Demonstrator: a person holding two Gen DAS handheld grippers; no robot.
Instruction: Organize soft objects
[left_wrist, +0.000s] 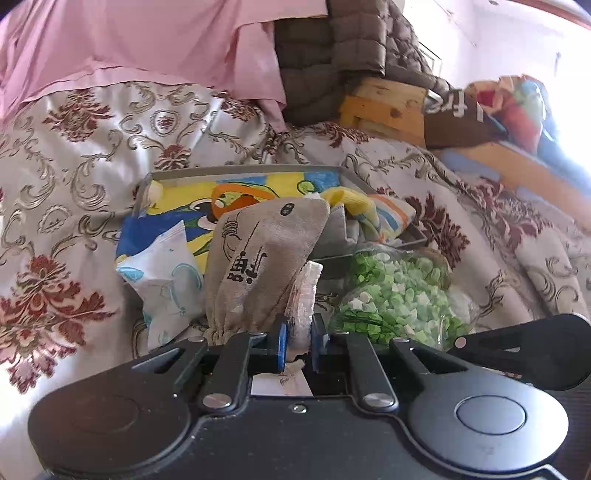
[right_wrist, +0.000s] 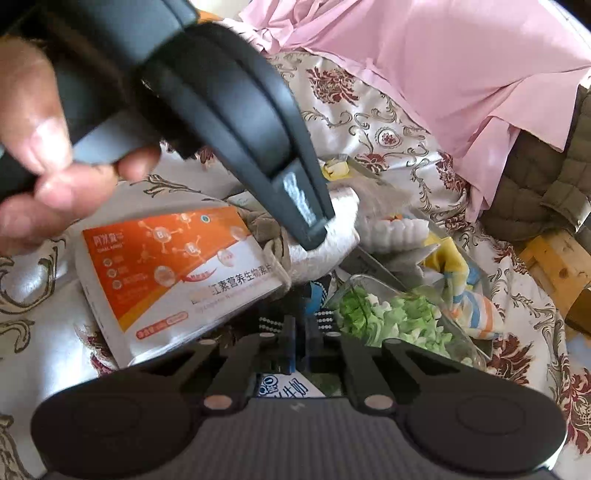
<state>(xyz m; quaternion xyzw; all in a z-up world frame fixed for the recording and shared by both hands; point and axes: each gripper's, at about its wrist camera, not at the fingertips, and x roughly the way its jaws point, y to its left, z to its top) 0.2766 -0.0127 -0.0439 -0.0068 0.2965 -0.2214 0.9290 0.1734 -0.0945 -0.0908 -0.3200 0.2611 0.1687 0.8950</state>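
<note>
The left gripper (left_wrist: 298, 341) is clamped on a white fluffy cloth (left_wrist: 308, 295) beside the grey pouch (left_wrist: 258, 258), near the tray (left_wrist: 240, 173). The right gripper (right_wrist: 300, 349) is pinched shut on nothing I can see. Next, I'd guess, the cloth goes into the tray.

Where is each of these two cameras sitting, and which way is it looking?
Left wrist view: sits on the left gripper, looking down its fingers at a grey pouch and a tray on the bedspread; its jaws pinch a white cloth.
Right wrist view: sits on the right gripper, jaws shut, facing an orange packet; a hand holding the left gripper crosses it.
Both show the bag of green pieces, the tray and the bedspread.
</note>
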